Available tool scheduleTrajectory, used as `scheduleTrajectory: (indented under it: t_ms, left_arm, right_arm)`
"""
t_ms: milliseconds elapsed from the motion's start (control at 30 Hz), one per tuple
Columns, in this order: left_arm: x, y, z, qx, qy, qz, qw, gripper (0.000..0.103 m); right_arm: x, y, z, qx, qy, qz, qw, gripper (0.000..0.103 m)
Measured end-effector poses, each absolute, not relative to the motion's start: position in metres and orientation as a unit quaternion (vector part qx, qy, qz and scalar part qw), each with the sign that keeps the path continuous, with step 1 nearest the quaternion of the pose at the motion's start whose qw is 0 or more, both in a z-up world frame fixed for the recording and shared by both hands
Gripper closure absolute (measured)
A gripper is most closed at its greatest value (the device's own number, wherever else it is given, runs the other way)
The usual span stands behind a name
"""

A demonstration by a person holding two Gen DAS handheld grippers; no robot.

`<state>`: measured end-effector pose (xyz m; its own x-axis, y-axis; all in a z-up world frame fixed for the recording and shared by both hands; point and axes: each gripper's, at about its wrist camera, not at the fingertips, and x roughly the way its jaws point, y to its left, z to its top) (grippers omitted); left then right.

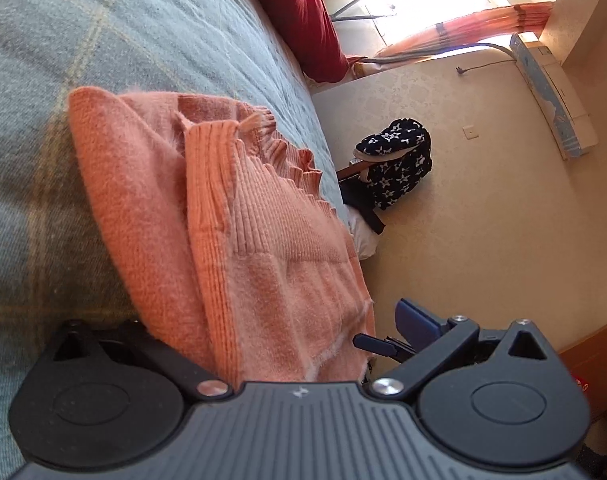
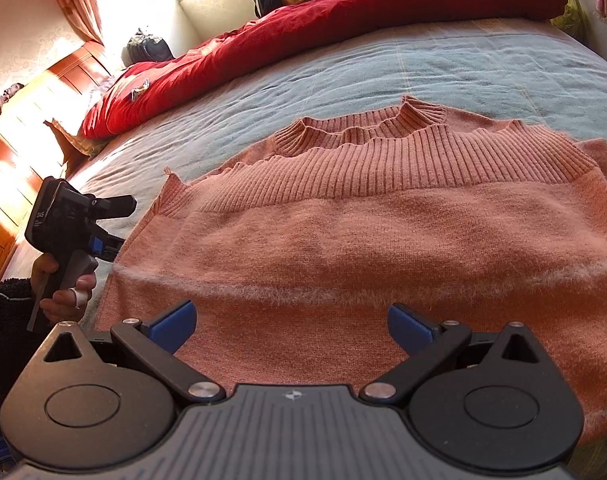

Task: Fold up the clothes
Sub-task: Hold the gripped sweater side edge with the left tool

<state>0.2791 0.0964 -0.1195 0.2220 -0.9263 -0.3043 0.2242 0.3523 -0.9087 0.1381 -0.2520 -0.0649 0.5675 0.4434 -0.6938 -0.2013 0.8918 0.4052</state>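
Note:
A salmon-pink knit sweater (image 2: 343, 232) lies folded on the bed, its wide ribbed band (image 2: 403, 168) resting just short of the ribbed collar (image 2: 359, 132). My right gripper (image 2: 291, 320) hovers open over the near part of the sweater, with nothing between its blue pads (image 2: 175, 320). My left gripper (image 2: 117, 226), held by a hand (image 2: 63, 296), is open at the sweater's left edge. In the left wrist view the sweater (image 1: 231, 216) covers one finger of the left gripper (image 1: 279, 320); only its blue-padded finger (image 1: 417, 320) shows, off the bed's side.
A grey-blue plaid bedspread (image 2: 383, 68) covers the bed, and a red duvet (image 2: 343, 12) is heaped along its far side. Wooden furniture (image 2: 27, 132) stands to the left. Beside the bed are a star-patterned backpack (image 1: 399, 160) and a standing air conditioner (image 1: 551, 92).

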Motion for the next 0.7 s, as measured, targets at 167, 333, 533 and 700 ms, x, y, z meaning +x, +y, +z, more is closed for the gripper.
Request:
scheduleTrajectory:
  t_ms: [167,333,533,700]
  left_arm:
    - [0.272,0.109,-0.122,-0.411,0.451,-0.418,0.673,0.015]
    - [0.265,0.107,-0.118,-0.425,0.451,-0.424,0.661,0.005]
    - [0.272,0.107,-0.125,-0.423,0.485,-0.386,0.661,0.029]
    - [0.265,0.090,-0.100,-0.396,0.467,-0.423,0.668,0.017]
  right_arm:
    - [0.137,-0.252,-0.068,0.147,0.431,0.178,0.872,0.000]
    - [0.136,-0.251,-0.065,0.142,0.425,0.183,0.875,0.000]
    - [0.138,-0.249,-0.068,0.146,0.428,0.185,0.873,0.000]
    - [0.139,-0.246,-0.069,0.137,0.428,0.184,0.874,0.000]
